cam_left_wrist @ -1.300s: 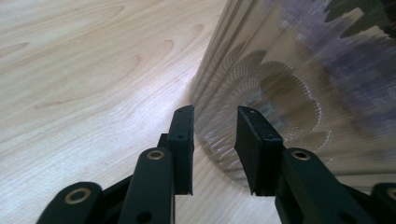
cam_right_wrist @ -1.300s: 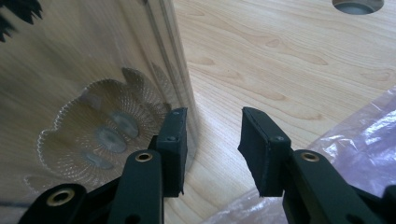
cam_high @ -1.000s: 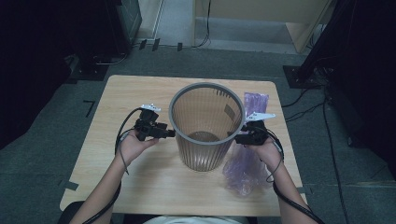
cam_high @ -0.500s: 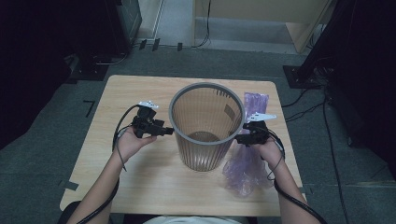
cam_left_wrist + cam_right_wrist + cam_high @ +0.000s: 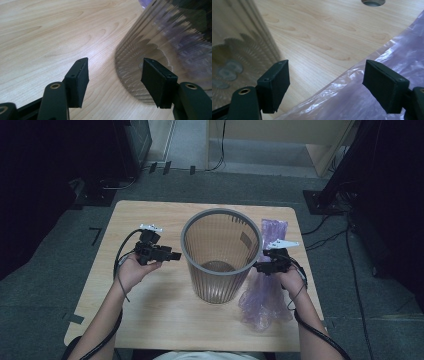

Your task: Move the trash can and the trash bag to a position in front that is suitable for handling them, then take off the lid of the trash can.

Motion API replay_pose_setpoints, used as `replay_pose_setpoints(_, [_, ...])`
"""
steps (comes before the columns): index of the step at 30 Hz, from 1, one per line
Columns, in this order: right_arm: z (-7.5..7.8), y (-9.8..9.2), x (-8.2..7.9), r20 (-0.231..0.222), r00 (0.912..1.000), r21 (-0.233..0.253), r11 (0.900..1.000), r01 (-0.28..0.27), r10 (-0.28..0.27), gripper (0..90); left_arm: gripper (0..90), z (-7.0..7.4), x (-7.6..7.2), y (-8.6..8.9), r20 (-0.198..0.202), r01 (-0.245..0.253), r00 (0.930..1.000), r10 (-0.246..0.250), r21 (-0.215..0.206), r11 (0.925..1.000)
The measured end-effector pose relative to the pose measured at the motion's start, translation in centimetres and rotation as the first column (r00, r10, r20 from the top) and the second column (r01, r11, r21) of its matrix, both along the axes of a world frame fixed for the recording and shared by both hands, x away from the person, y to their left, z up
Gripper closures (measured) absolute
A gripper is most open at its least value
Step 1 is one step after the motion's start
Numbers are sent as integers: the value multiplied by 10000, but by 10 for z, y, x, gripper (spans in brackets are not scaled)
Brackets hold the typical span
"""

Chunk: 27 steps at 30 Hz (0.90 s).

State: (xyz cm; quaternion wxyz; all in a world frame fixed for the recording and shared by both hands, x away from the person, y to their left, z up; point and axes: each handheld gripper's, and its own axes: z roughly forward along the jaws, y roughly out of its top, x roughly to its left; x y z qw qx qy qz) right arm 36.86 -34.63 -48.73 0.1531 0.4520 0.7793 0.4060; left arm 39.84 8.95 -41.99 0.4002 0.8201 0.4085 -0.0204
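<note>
Two grippers flank the ribbed bin (image 5: 221, 255) standing mid-table (image 5: 150, 320): left gripper (image 5: 175, 255) and right gripper (image 5: 256, 267), both spread and empty. Beside the right one lies a purple bag (image 5: 263, 297), likely light, limp and slippery; pinching a gathered edge should work best.

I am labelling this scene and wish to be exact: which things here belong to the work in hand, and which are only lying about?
Belong to the work:
- bin, upright mid-table
- purple plastic bag, flat to the bin's right
- left claw, open, beside the bin
- right claw, open, above the bag's edge

Only lying about:
- cables on the floor
- black stand base beyond the table
</note>
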Motion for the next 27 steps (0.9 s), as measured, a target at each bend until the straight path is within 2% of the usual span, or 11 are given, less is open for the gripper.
replay_pose_setpoints(4, [0,-2,2,140,9999,137,9999,98,-99,217,366,3,0,1,214,-85,9997,88,-137,9999])
replay_pose_setpoints(10, [-5,-8,3,127,9999,98,9999,104,-105,218,354,4,-2,-1,425,126,9990,-130,89,9999])
replay_pose_setpoints(16, [-9,-15,2,79,9995,91,9995,303,-304,219,349,4,-2,-3,336,116,9994,-126,288,9995])
replay_pose_setpoints(17, [-9,-16,3,56,9995,72,9994,326,-327,219,346,4,-2,-3,421,78,9991,-92,324,9994])
replay_pose_setpoints(18, [-10,-17,3,70,9993,50,9994,354,-354,219,341,5,-2,-3,668,-95,9977,71,362,9993])
replay_pose_setpoints(20, [-12,-20,3,147,9991,-39,9992,397,-397,219,339,4,-3,-3,1020,-294,9944,271,214,9993])
replay_pose_setpoints(22, [-15,-23,3,201,9989,-213,9988,431,-427,218,340,4,-1,-5,819,-212,9964,200,135,9997])
replay_pose_setpoints(24, [-19,-25,3,146,9991,-357,9985,407,-402,219,340,5,1,-7,660,-25,9978,9,255,9997])
replay_pose_setpoints(27, [-24,-27,5,81,9991,-424,9982,430,-427,218,340,10,2,-12,665,233,9974,-263,452,9987])
